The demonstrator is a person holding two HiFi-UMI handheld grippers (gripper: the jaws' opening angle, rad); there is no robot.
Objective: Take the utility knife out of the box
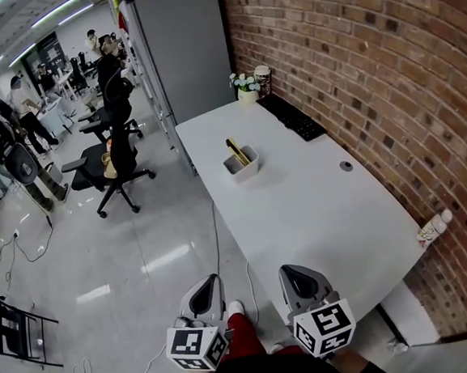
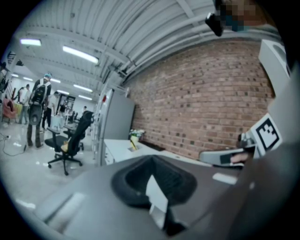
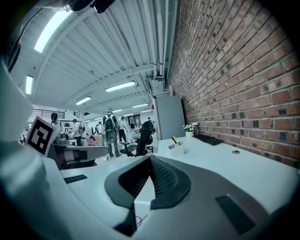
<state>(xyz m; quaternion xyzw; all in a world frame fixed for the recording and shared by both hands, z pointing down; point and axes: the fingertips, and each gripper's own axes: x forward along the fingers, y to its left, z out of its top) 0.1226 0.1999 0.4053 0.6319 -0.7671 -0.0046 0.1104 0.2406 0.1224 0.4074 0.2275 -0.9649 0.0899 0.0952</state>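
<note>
Your left claw (image 1: 208, 285) and right claw (image 1: 296, 275) are both pinched closed on nothing. The utility knife (image 1: 237, 150) stands well ahead of them, leaning in the box (image 1: 243, 166). Spread one claw before arriving, come in from above, and pinch the handle's flat sides. The knife is slim, rigid and yellow-and-dark. The box is small, white, open-topped and smooth-walled, on a smooth white table (image 1: 316, 207).

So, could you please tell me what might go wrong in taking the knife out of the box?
The left hand-held gripper and right hand-held gripper are both shut; reaching in like that could knock the box over. The knife leans in the small box, so pulling might drag the box along. A cable runs beside the table, a trip hazard on approach.
</note>
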